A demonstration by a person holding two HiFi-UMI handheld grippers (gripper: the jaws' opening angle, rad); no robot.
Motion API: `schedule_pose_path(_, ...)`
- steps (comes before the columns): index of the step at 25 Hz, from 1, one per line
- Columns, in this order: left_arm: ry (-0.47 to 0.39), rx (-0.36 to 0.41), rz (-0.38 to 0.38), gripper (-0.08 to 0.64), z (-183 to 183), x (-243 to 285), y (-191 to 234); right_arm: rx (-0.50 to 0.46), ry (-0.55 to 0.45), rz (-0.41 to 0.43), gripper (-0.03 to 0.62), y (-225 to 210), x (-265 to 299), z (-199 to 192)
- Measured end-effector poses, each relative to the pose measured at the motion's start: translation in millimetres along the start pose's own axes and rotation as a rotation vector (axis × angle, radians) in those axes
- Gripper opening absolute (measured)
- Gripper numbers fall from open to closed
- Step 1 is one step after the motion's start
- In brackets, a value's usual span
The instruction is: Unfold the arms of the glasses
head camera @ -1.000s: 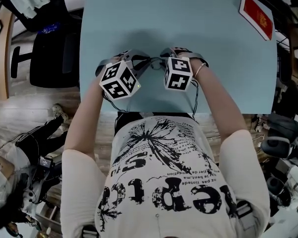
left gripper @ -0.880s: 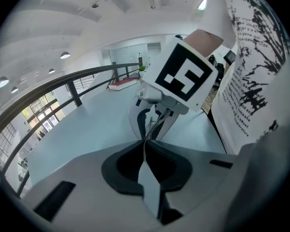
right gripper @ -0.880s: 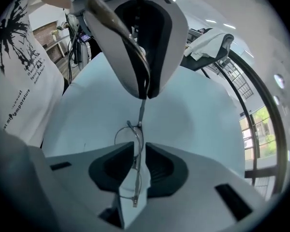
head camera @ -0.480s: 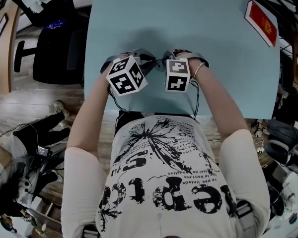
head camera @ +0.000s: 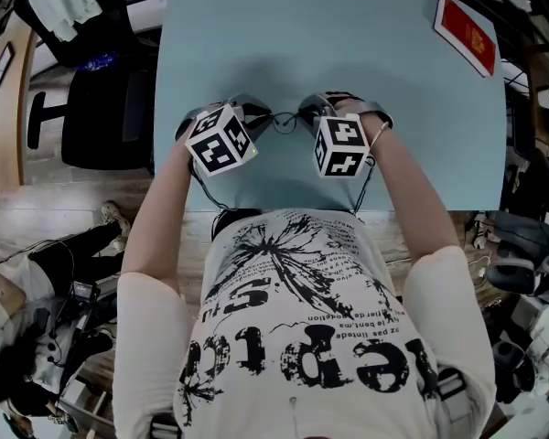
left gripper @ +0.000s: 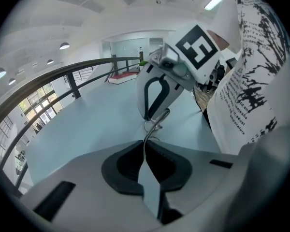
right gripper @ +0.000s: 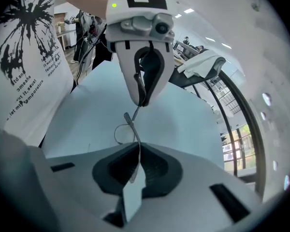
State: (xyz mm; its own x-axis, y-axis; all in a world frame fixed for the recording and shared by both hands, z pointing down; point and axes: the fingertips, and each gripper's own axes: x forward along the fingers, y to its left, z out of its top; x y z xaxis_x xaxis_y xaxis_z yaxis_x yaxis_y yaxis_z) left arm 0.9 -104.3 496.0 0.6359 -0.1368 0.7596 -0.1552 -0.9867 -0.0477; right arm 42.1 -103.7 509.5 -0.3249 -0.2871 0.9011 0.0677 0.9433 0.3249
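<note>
Thin wire-framed glasses (head camera: 284, 117) hang just above the pale blue table (head camera: 348, 44), stretched between my two grippers. My left gripper (head camera: 256, 115) is shut on one thin metal end of the glasses (left gripper: 152, 128), which runs in between its pads (left gripper: 144, 151). My right gripper (head camera: 307, 112) has its jaws closing, and its pads press on the other thin arm of the glasses (right gripper: 130, 122) where it enters the jaws (right gripper: 137, 153). The two grippers face each other, tips close together. A wire lens rim (right gripper: 122, 132) shows between them.
A red flat booklet (head camera: 468, 33) lies at the table's far right corner. A black office chair (head camera: 96, 108) stands off the table's left edge. The table's near edge runs just below my hands, against the person's printed white shirt (head camera: 293, 318).
My right gripper's marker cube has shifted a little to the right and tilted. The left gripper has stayed almost in place, with the glasses still between the two.
</note>
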Motion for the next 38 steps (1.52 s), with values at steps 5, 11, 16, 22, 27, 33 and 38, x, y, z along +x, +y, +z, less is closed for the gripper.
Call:
schedule_pose_path(5, 0.018, 0.005, 0.005, 0.028, -3.2, -2.2, -0.8, 0.059, -0.03, -0.059, 0.023, -3.0, -28.2, -10.6)
schedule_pose_path(11, 0.028, 0.021, 0.007, 0.028, -3.4, -2.7, 1.9, 0.152, -0.044, -0.113, 0.026, -4.7, -46.5, -30.0)
schedule_pose_path(16, 0.032, 0.033, 0.016, 0.028, -3.8, -3.0, 4.3, 0.214, -0.041, -0.14, 0.029, -0.8, -54.3, -51.7)
schedule_pose_path(22, 0.017, 0.03, 0.032, 0.028, 1.0, -3.1, 8.9, 0.268, -0.033, -0.147, 0.029, 3.2, -55.7, -68.0)
schedule_pose_path(27, 0.003, 0.025, 0.044, 0.028, 9.2, -3.8, 4.6, 0.277, -0.042, -0.143, 0.029, 8.5, -59.7, -68.8)
schedule_pose_path(33, -0.034, 0.009, 0.059, 0.028, 7.5, -4.0, 3.4, 0.303, -0.077, -0.187, 0.037, 3.8, -55.5, -60.1)
schedule_pose_path(38, -0.063, -0.016, 0.028, 0.179, 10.7, -7.4, -16.5, 0.349, -0.087, -0.145, 0.157, 23.1, -53.6, -59.2)
